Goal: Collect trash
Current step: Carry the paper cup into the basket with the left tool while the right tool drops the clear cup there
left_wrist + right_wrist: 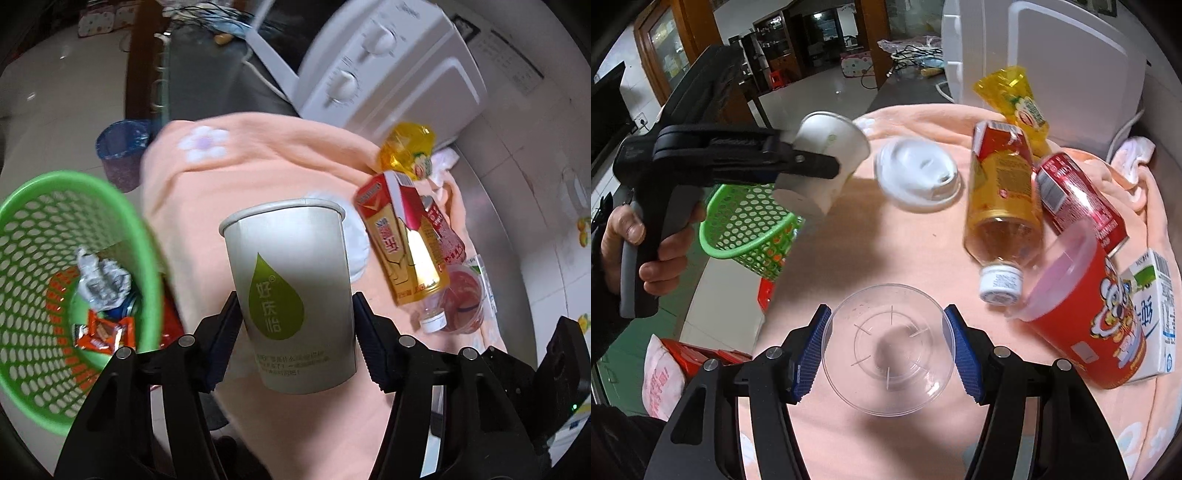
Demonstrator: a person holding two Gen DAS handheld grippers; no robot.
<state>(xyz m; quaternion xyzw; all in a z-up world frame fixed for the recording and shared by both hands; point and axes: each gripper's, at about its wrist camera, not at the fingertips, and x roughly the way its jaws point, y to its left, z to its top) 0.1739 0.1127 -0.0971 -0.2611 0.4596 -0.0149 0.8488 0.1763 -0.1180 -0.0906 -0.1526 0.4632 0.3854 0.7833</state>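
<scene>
My left gripper (293, 328) is shut on a white paper cup (291, 291) with a green drop logo and holds it in the air above the peach blanket (258, 177). In the right wrist view this cup (827, 162) hangs over the green basket (746, 229). The green basket (55, 291) sits to the left and holds crumpled foil and snack wrappers. My right gripper (886, 350) is shut on a clear plastic cup (888, 350), its mouth facing the camera, low over the blanket (886, 243).
On the blanket lie a white cup lid (916, 177), a yellow tea bottle (1001, 206), a red can (1078, 199), a red tub (1082, 317), a milk carton (1152, 314) and a yellow pouch (1015, 99). A white appliance (1052, 66) stands behind. A blue bin (122, 155) is on the floor.
</scene>
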